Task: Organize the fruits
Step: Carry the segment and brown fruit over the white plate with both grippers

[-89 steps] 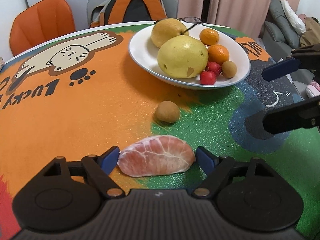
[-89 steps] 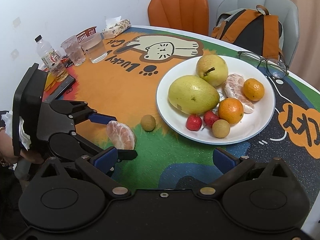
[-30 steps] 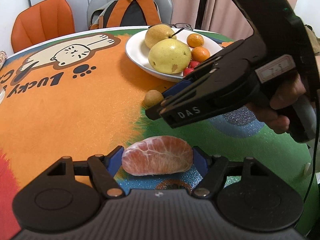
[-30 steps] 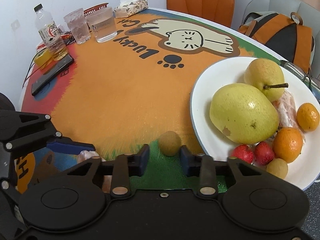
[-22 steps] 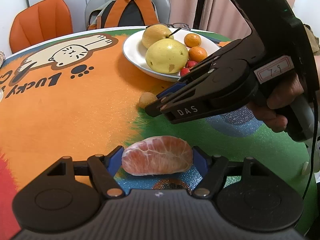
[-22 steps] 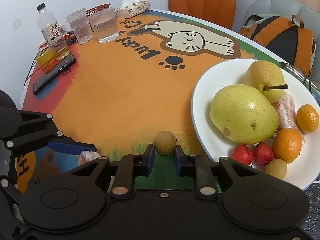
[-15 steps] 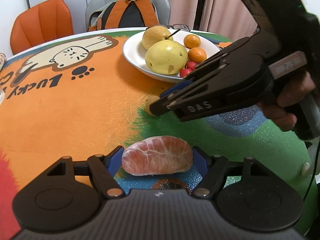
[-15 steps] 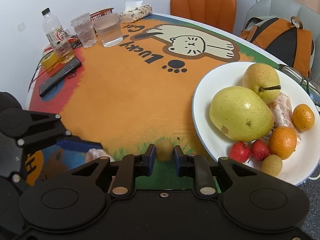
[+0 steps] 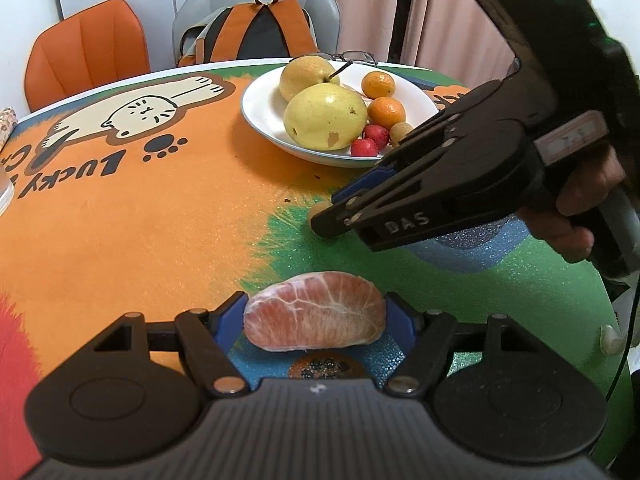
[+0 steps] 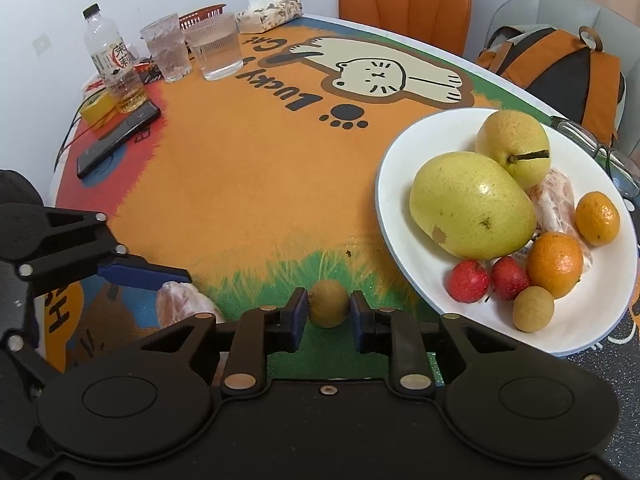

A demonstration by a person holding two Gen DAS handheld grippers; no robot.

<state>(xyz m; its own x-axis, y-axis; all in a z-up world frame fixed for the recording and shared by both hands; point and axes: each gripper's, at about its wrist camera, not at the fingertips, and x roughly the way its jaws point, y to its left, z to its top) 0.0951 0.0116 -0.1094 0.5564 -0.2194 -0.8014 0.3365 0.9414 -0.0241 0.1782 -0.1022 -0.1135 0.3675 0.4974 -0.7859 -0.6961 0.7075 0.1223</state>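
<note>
1. Pomelo segment (image 9: 316, 316), peeled and pink, sits nearest in the left wrist view, held between the blue pads of the left gripper (image 9: 316, 320); the pads press on both its ends, and it looks raised a little above the table mat (image 9: 120, 240).
2. Just beyond, the right gripper (image 10: 329, 312) has its jaws drawn in narrow on a small brown longan (image 10: 329, 308), a pad against each side. Whether the fruit is off the mat or resting on it cannot be told from these views.
3. Both held fruits are near the close rim of the white plate (image 10: 400, 208) but outside it.
4. On the plate lie a large yellow-green pear (image 10: 472, 204), a smaller pear with a stem (image 10: 512, 148), another peeled segment (image 10: 554, 200), two oranges, two red fruits and a second longan (image 10: 534, 309).
5. Farther back on the mat stand glasses (image 10: 216, 46), a bottle (image 10: 112, 56) and a phone (image 10: 118, 138), well apart from the fruit.
6. Judged from this, most of the sorting is done: no loose fruit shows on the mat besides the two in the grippers. What remains is to carry each to the plate and release it, likely in the free space at the near edge.
</note>
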